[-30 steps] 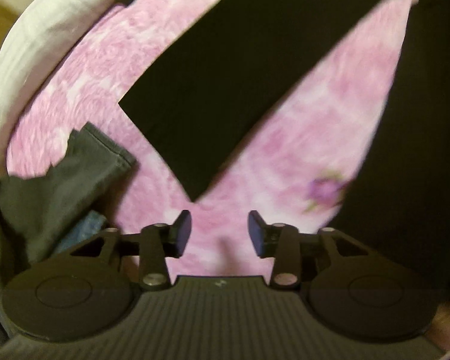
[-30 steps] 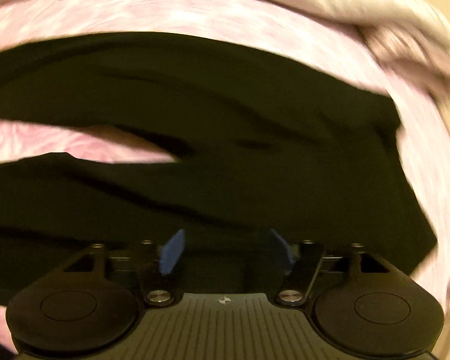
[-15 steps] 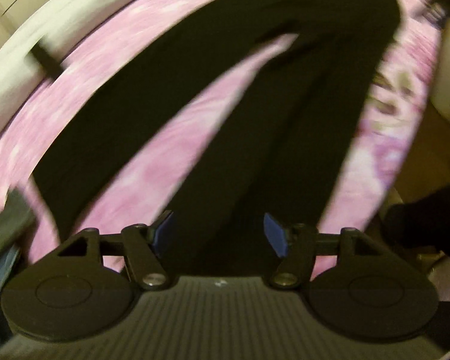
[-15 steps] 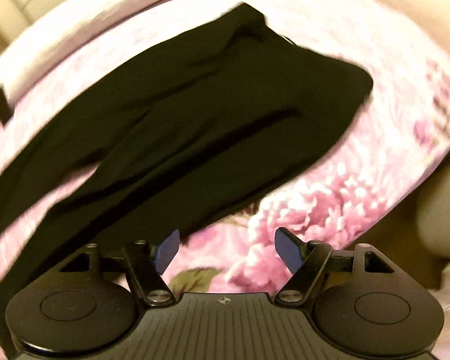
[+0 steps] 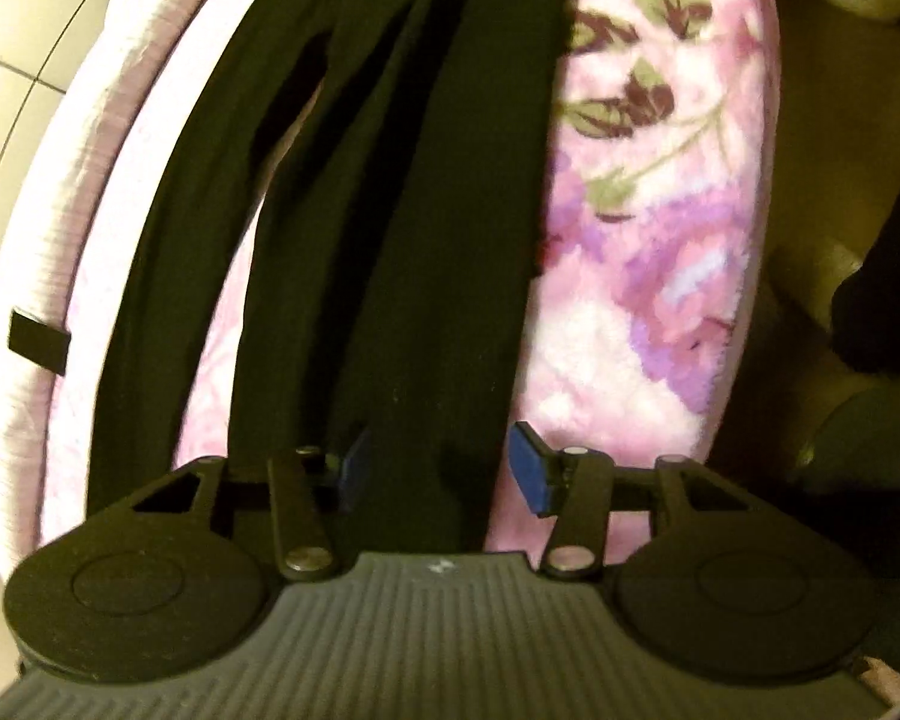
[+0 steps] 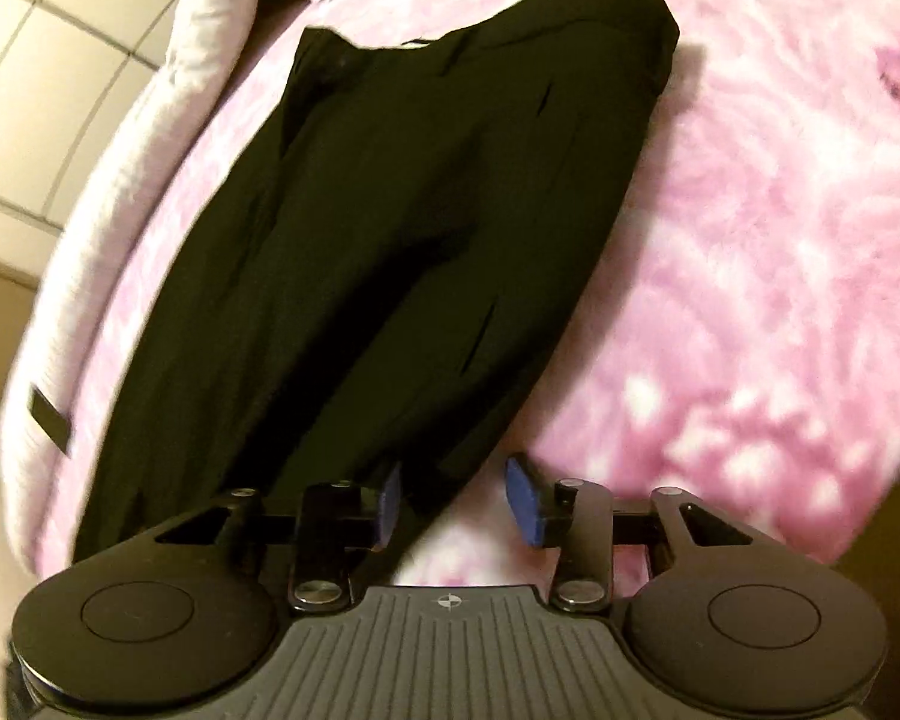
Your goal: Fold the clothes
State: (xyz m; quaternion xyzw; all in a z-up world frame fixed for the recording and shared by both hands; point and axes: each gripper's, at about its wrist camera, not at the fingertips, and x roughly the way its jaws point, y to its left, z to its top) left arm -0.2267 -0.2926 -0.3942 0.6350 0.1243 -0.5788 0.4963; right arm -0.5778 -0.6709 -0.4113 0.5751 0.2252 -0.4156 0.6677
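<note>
- A pair of long black trousers (image 6: 402,222) lies stretched out flat on the pink floral fleece blanket (image 6: 750,252) that covers the bed.
- In the right wrist view the waistband is at the far end; the legs run back toward the camera.
- The right tool (image 6: 453,507) hangs over the near edge of the trousers with its blue-padded fingers (image 6: 525,501) spread apart, gripping nothing.
- The left tool (image 5: 438,468) is likewise spread wide, one trouser leg passing between its pads (image 5: 528,471) without being pinched.
- A pale pink quilted cover (image 5: 60,198) edges the blanket on the left, bearing a small black tab (image 5: 37,341).
</note>
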